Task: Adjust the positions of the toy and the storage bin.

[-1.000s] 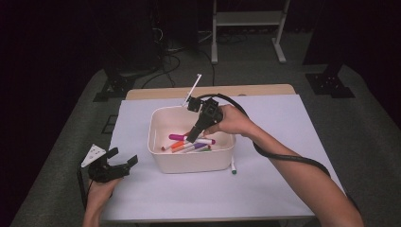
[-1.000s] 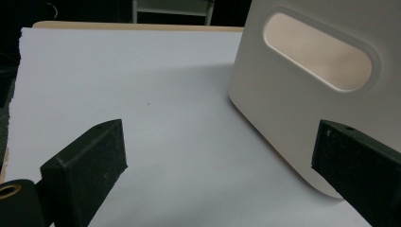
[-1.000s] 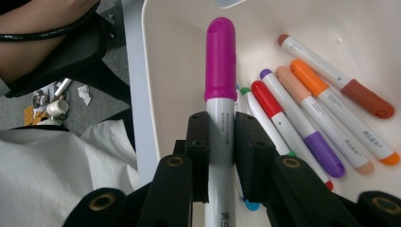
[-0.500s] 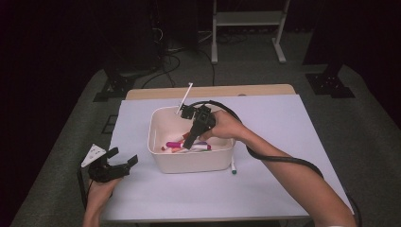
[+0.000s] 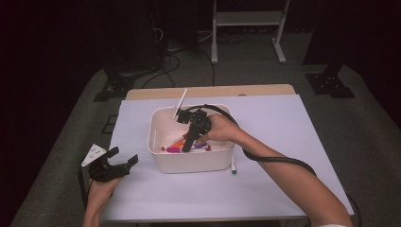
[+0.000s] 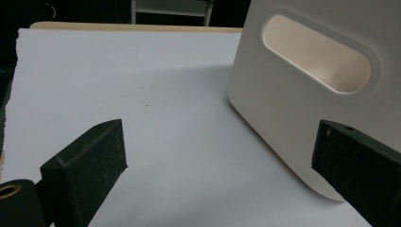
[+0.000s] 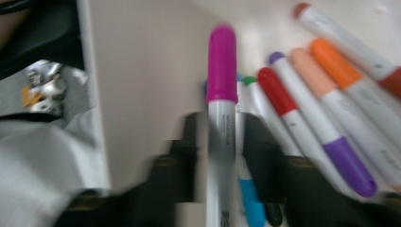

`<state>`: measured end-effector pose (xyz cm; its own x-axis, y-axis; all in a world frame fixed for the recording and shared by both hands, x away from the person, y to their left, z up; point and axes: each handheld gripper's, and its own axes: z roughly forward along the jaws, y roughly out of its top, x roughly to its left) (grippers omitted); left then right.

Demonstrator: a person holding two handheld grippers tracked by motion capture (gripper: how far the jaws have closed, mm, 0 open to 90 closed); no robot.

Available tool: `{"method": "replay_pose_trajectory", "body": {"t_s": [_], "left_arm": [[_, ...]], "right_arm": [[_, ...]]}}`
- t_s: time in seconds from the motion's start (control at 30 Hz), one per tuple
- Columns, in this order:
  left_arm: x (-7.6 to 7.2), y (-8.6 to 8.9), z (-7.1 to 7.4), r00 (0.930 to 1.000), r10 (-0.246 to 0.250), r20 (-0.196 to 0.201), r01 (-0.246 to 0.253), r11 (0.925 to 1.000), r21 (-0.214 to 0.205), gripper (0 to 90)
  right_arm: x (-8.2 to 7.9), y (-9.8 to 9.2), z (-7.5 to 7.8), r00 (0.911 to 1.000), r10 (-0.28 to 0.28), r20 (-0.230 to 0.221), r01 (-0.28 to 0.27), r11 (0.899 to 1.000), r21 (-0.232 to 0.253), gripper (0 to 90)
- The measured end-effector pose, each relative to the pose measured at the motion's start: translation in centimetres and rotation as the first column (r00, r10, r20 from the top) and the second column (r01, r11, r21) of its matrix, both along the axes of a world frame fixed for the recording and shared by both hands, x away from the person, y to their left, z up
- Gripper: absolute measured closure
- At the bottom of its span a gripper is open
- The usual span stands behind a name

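right gripper (image 7: 222, 137) | jaws just opened, flanking magenta-capped marker (image 7: 221, 118) (blurred, perhaps untouched) | bin (image 7: 142, 71)

The right tool (image 5: 187, 144) points steeply down from a bent wrist, its jaws just opened partway. The left tool (image 5: 124, 161) rests low and level, its jaws spread wide.

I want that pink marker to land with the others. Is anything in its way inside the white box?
Nothing visible blocks it. The pink marker lies between the right gripper's just-opened jaws, already inside the white box, beside the other markers.
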<state>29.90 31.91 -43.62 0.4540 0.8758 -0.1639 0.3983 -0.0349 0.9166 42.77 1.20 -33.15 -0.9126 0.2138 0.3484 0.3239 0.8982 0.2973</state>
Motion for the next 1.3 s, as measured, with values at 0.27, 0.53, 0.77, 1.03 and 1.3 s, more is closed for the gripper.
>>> {"method": "replay_pose_trajectory", "body": {"t_s": [0.27, 0.53, 0.77, 1.03, 1.3], "left_arm": [[-0.1, -0.1, 0.0, 1.0, 0.002, -0.003, -0.002, 1.0, 0.004, 2.5], [-0.2, 0.0, 0.0, 0.9999, 0.01, -0.001, -0.01, 0.9999, -0.002, 2.5], [-0.1, 0.0, -0.1, 1.0, 0.008, -0.001, -0.008, 1.0, 0.0, 2.5], [-0.1, -0.1, 0.0, 1.0, 0.006, -0.001, -0.006, 1.0, -0.001, 2.5], [-0.1, -0.3, 0.0, 1.0, 0.001, -0.003, -0.001, 1.0, 0.0, 2.5]], "right_arm": [[-0.1, -1.6, 2.3, 0.9971, -0.05, 0.056, 0.047, 0.997, 0.057, 59.0], [-0.4, -5.0, 4.7, 0.9896, -0.106, 0.097, 0.094, 0.988, 0.126, 57.3], [-1.0, -8.0, 6.0, 0.979, -0.164, 0.121, 0.145, 0.978, 0.149, 56.5], [-1.8, -11.9, 7.2, 0.9626, -0.23, 0.143, 0.202, 0.962, 0.186, 55.6], [-2.9, -16.0, 8.0, 0.9401, -0.303, 0.156, 0.267, 0.939, 0.215, 53.6]]}}
